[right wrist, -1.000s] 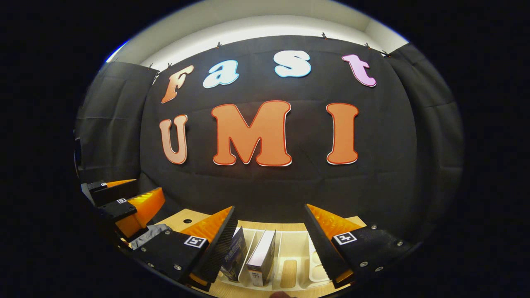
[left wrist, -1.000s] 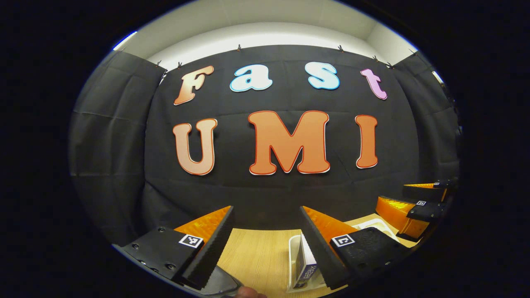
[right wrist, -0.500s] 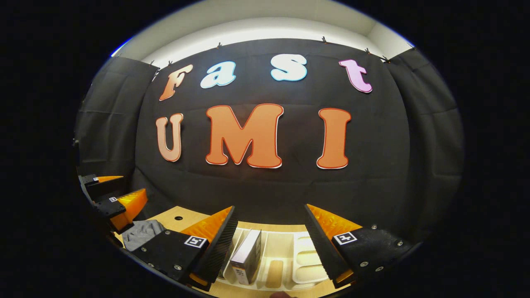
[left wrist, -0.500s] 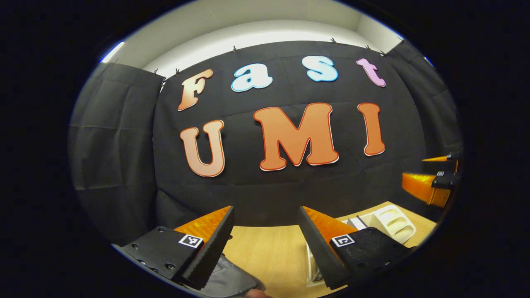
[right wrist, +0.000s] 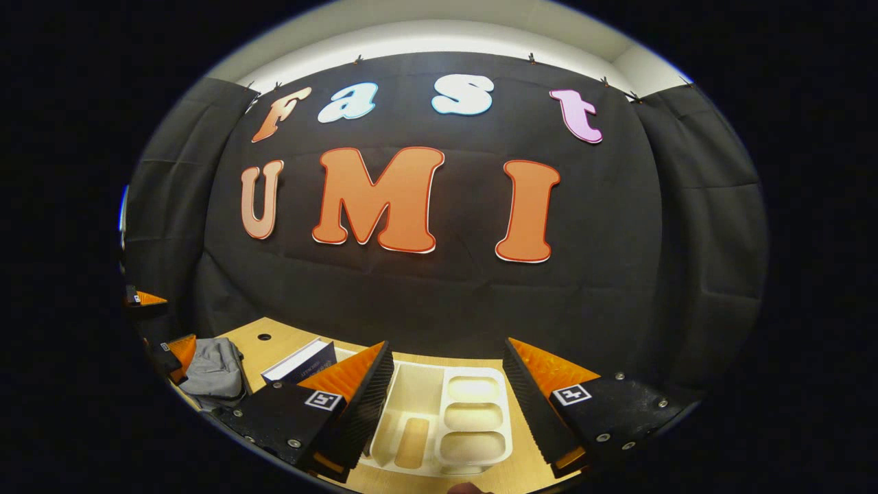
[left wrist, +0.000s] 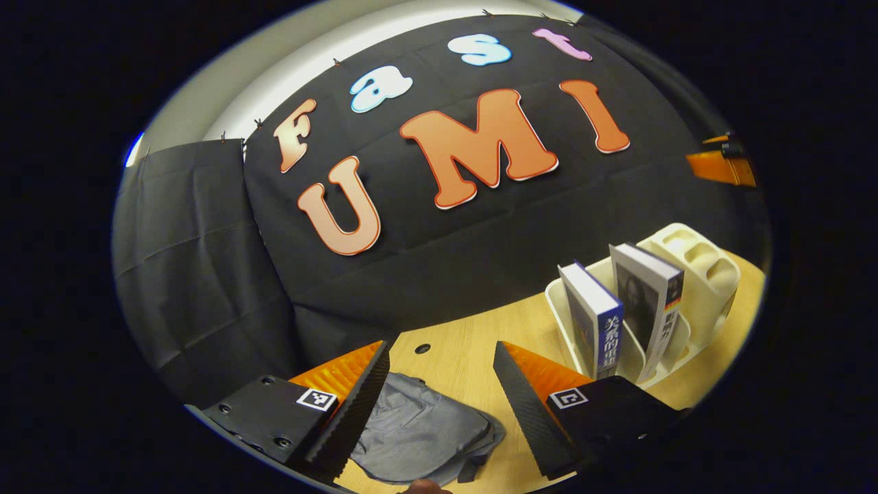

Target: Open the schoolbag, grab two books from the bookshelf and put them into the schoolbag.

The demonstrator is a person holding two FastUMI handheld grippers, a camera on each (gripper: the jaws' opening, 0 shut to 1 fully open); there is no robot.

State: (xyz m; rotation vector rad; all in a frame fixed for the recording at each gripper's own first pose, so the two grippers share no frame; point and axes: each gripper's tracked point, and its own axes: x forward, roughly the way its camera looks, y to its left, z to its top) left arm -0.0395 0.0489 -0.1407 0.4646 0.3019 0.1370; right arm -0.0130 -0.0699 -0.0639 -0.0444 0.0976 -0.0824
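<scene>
Schoolbag (left wrist: 418, 432) partly hidden, zipper perhaps shut.

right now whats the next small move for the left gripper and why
Probably lower the left gripper onto the grey schoolbag to start opening it. Its jaws are open and empty, the bag lies flat on the table between its fingers, and both books stand in the white bookshelf.
</scene>
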